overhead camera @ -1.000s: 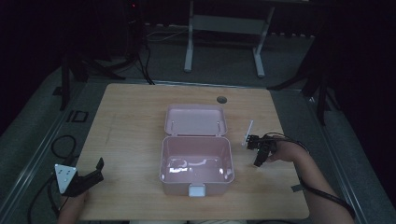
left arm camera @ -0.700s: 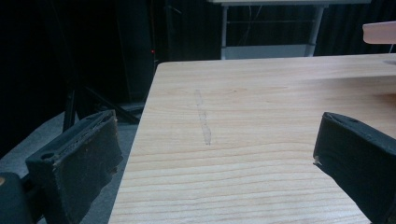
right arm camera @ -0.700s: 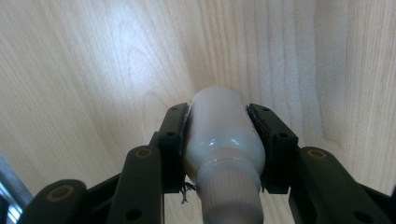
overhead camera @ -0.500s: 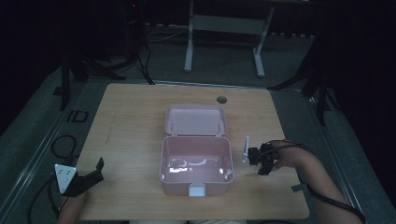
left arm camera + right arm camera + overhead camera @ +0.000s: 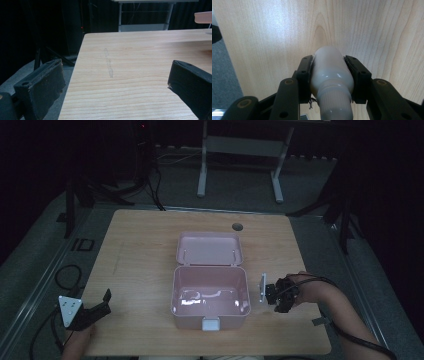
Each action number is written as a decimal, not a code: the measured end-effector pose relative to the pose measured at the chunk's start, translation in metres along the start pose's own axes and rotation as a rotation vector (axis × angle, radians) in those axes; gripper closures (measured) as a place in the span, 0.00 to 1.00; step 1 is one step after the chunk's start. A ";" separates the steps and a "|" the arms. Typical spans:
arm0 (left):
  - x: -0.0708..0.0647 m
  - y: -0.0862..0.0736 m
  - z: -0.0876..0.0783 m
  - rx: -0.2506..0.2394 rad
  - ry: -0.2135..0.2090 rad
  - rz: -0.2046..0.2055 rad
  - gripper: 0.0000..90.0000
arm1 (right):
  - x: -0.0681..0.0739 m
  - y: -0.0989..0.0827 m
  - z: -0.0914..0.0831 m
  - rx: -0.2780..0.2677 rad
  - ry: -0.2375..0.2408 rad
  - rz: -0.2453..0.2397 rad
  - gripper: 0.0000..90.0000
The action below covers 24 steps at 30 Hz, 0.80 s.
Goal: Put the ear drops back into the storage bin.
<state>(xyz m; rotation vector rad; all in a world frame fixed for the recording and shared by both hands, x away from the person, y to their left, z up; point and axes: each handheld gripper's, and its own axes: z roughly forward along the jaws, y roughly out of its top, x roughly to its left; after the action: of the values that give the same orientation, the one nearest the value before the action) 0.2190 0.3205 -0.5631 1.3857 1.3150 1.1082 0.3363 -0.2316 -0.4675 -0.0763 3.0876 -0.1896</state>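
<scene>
In the right gripper view a white plastic bottle [image 5: 332,72] with a ribbed cap sits between the jaws of my right gripper [image 5: 332,62], which is shut on its body above bare wood. The high view places that gripper [image 5: 278,301] just right of the open pink box [image 5: 210,269], close to its right wall. The box's lid [image 5: 209,249] lies folded back behind it. My left gripper [image 5: 103,304] rests near the table's front left corner, far from the box. Its jaws [image 5: 115,82] stand wide open over the wood with nothing between them.
The wooden table [image 5: 145,245] has a round cable hole [image 5: 237,226] at its back edge. A metal stand [image 5: 240,150] is on the floor behind the table. Cables [image 5: 65,275] lie on the floor at the left.
My right gripper has moved toward the table's front edge, alongside the box's right wall, with the bottle in it. The left gripper has stayed put.
</scene>
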 end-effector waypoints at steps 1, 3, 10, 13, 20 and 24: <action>0.000 0.000 0.000 0.000 0.000 0.000 0.01 | 0.000 0.000 -0.001 0.004 -0.001 0.000 0.66; 0.000 0.000 0.000 0.000 0.000 0.000 0.01 | 0.000 0.001 -0.002 0.012 0.007 -0.003 0.66; 0.000 0.000 0.000 0.000 0.001 0.000 0.01 | 0.001 0.004 -0.006 0.024 0.030 -0.007 0.66; 0.000 0.000 0.000 0.000 0.001 -0.001 0.01 | 0.001 0.005 -0.011 0.015 0.027 -0.013 0.66; 0.000 0.000 0.000 -0.001 0.002 -0.001 0.01 | 0.001 0.008 -0.023 0.005 0.015 -0.011 0.66; 0.000 0.000 0.000 -0.001 0.002 0.000 0.01 | 0.001 0.009 -0.030 0.001 0.013 -0.012 0.66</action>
<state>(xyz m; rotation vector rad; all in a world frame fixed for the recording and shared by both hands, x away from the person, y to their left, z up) 0.2189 0.3204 -0.5632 1.3835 1.3157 1.1103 0.3334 -0.2193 -0.4389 -0.0946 3.1011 -0.1925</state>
